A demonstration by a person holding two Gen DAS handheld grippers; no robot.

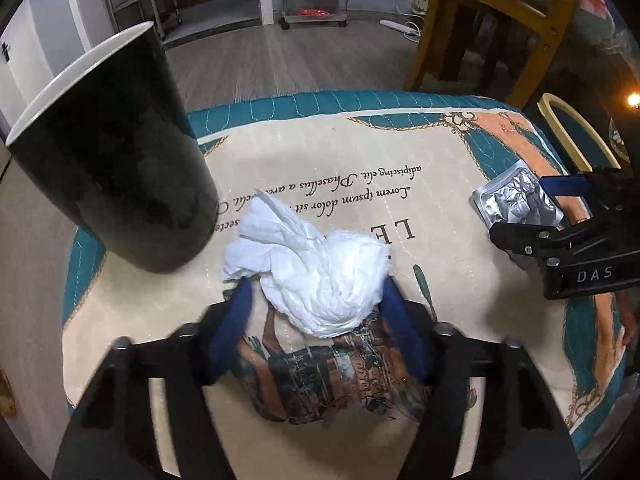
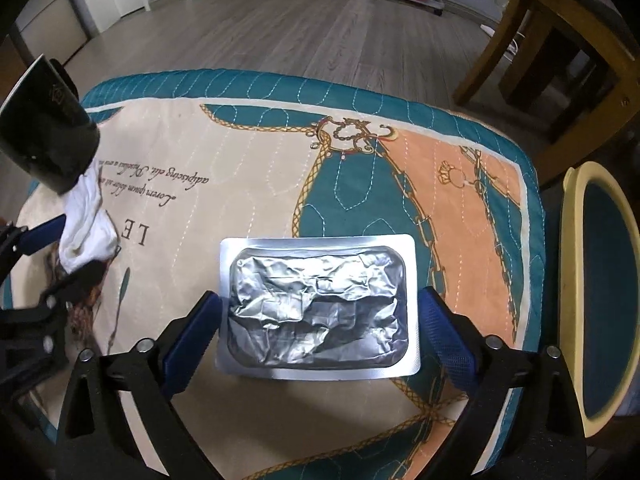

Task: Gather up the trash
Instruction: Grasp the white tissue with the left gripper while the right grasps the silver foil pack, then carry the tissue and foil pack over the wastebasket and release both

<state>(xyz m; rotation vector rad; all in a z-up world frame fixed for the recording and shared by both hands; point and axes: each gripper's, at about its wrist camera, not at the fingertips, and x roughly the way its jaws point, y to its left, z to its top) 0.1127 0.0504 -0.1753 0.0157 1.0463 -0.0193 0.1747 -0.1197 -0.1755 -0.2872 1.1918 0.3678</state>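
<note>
Tissue [image 1: 316, 276] between left claw [image 1: 318, 292] pads; foil tray [image 2: 318, 304] near cloth edge.

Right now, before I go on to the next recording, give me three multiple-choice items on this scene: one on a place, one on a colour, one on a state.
1. Where does the black cup stand relative to the crumpled tissue, seen from the left wrist?
A. Left of it
B. Right of it
C. On top of it

2. What colour are the pads of the right gripper?
A. Red
B. Blue
C. White

3. What state is the foil tray in?
A. Lifted clear of the cloth
B. Lying flat on the cloth between the right gripper's fingers
C. Inside the cup

Answers:
1 A: the cup fills the left side and the tissue sits beside its base.
2 B: both pads are blue.
3 B: the tray rests on the cloth with a finger on each side.
</note>
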